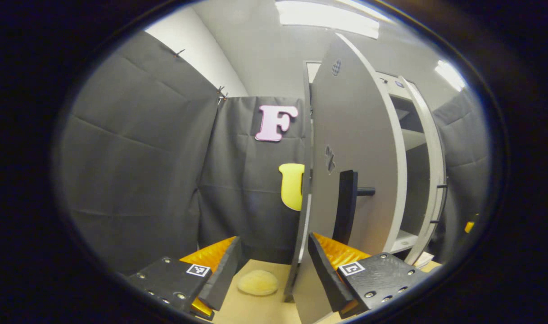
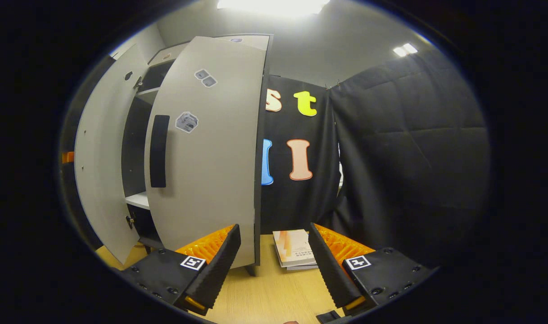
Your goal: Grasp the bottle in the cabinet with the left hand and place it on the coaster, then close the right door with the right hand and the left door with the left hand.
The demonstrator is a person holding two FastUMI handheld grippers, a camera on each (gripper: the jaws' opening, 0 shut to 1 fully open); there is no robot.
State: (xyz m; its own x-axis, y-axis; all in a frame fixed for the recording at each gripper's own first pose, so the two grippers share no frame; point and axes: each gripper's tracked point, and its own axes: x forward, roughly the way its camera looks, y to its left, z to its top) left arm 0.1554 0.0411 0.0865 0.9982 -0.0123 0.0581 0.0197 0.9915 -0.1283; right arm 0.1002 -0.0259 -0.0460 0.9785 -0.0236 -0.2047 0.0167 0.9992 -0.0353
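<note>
My left gripper (image 1: 274, 238) is open with nothing between its fingers, held low over the wooden table (image 1: 255, 310). A round pale-yellow coaster (image 1: 257, 282) lies on the table between the fingers, and nothing stands on it. The cabinet's left door (image 1: 355, 148) stands open, its edge just inside my right-hand finger, its black handle (image 1: 346, 207) close above. My right gripper (image 2: 274, 228) is also open and empty. It faces the right door (image 2: 210, 157), which stands partly open; that door's black handle (image 2: 159, 150) is up to the left and its free edge runs down between the fingers.
Behind the doors are the cabinet's dark inside and white shelves (image 1: 404, 236). The left door (image 2: 102, 157) stands wide open at the left of the right gripper view. A few booklets (image 2: 296, 249) lie on the table (image 2: 264, 292) past the right door. Black cloth walls close in all round.
</note>
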